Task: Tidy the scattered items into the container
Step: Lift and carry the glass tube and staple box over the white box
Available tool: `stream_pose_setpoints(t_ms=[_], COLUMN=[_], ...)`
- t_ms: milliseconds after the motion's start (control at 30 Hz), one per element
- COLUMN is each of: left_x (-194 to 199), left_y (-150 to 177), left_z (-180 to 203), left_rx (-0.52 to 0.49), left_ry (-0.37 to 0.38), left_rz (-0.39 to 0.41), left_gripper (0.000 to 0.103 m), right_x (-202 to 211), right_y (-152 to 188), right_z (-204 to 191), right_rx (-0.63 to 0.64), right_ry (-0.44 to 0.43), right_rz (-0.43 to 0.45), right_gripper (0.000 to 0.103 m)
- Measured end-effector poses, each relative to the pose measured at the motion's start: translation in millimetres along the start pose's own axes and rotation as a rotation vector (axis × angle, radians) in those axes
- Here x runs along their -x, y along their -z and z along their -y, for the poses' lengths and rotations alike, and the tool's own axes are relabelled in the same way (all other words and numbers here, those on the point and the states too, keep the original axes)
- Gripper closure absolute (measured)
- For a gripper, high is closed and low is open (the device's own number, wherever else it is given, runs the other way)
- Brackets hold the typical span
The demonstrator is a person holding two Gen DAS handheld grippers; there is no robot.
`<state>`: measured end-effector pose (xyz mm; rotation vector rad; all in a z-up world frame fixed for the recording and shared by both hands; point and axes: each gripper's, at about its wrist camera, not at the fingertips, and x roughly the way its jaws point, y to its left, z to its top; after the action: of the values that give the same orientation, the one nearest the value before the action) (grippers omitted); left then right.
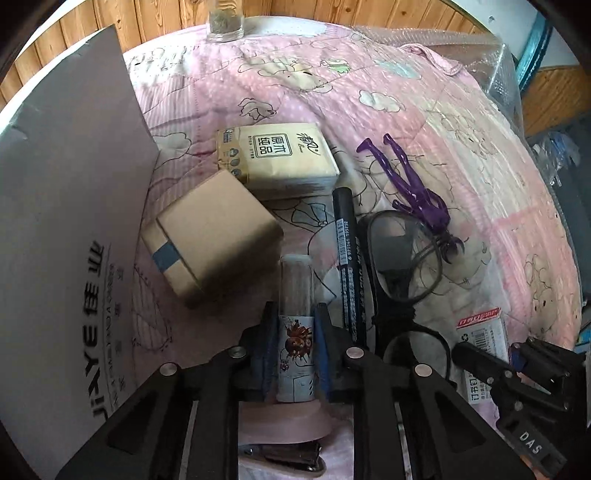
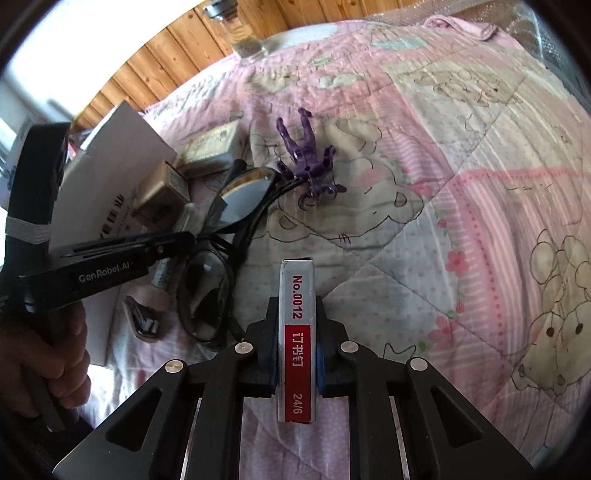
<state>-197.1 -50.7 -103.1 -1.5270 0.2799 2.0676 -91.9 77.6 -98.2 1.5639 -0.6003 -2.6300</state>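
Note:
My left gripper (image 1: 295, 332) is shut on a small clear-capped tube (image 1: 295, 314) with a cartoon label, low over the pink quilt (image 1: 369, 92). My right gripper (image 2: 297, 354) is shut on a red-and-white staple box (image 2: 297, 332); I cannot tell whether the box touches the quilt. The white cardboard container (image 1: 66, 221) stands at the left, one flap up. On the quilt lie a brown box (image 1: 210, 236), tissue pack (image 1: 277, 155), black marker (image 1: 347, 251), black glasses (image 1: 402, 254), purple figure (image 1: 413, 184) and pink stapler (image 1: 288, 454).
A glass jar (image 1: 225, 22) stands at the far edge by the wood-panel wall (image 2: 166, 55). Bubble wrap (image 1: 498, 62) covers the far right corner. A hand (image 2: 55, 362) holds the left gripper's handle. The quilt's right half (image 2: 480, 184) is bare.

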Motion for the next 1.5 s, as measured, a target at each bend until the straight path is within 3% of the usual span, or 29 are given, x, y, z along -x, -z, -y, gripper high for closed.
stream_pose_setpoints(t_ms=[367, 900, 1500], left_x=[45.2, 104.3, 144.3], left_y=[29.6, 61.7, 102.9], left_z=[7.4, 16.6, 21.0], left_rx=[0.006, 0.015, 0.025], left_ry=[0.004, 0.07, 0.099], left_rz=[0.063, 0.113, 0.163], left_gripper=[0.083, 0.083, 0.083], right_x=[22.9, 46.2, 84.6], right_y=[11.3, 36.7, 66.3], right_z=[-7.3, -31.0, -76.1], right_rx=[0.001, 0.032, 0.159], right_ry=[-0.004, -0.02, 0.022], right_rz=[0.024, 0.019, 0.018], right_gripper=[0.088, 0.088, 0.088])
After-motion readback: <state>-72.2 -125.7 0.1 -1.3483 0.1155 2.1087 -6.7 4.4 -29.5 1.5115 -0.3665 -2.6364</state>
